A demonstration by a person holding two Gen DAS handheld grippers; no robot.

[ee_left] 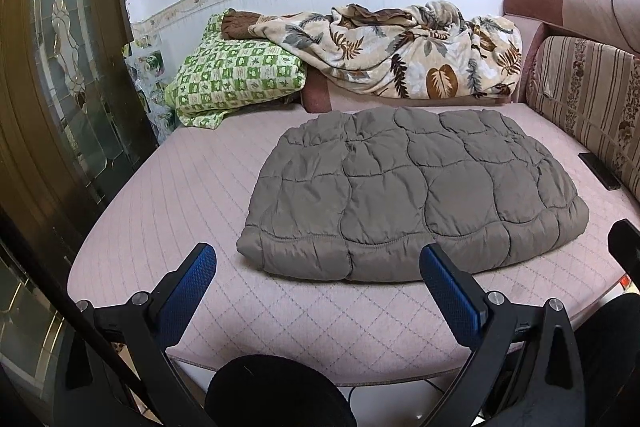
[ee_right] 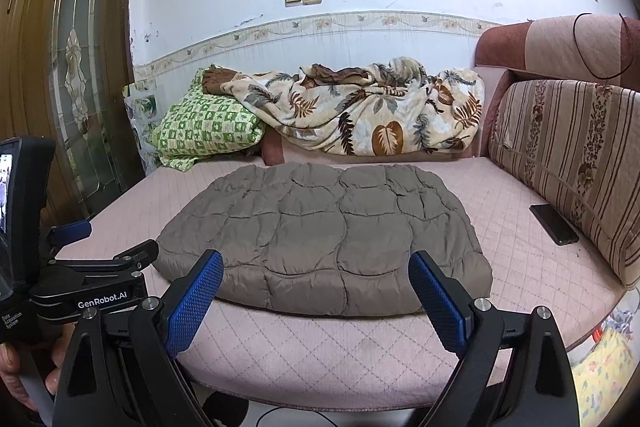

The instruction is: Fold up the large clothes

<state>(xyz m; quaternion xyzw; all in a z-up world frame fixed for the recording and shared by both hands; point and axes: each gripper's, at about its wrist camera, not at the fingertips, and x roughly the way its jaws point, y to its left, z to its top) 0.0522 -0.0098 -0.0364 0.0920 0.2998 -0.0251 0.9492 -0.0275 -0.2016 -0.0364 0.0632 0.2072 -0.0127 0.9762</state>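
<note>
A grey-brown quilted padded garment (ee_left: 408, 191) lies folded into a flat bundle on the pink quilted sofa seat (ee_left: 168, 195). It also shows in the right wrist view (ee_right: 320, 239). My left gripper (ee_left: 318, 263) is open and empty, held above the seat's front edge just short of the garment's near left corner. My right gripper (ee_right: 316, 275) is open and empty, its blue pads straddling the garment's near edge from above. The left gripper body (ee_right: 92, 283) shows at the left of the right wrist view.
A leaf-print blanket (ee_left: 404, 55) and a green checked pillow (ee_left: 232, 75) are piled at the back. A striped cushion (ee_right: 568, 163) stands at the right with a black phone (ee_right: 554, 225) beside it. A wooden glass-panel door (ee_left: 60, 67) is at the left.
</note>
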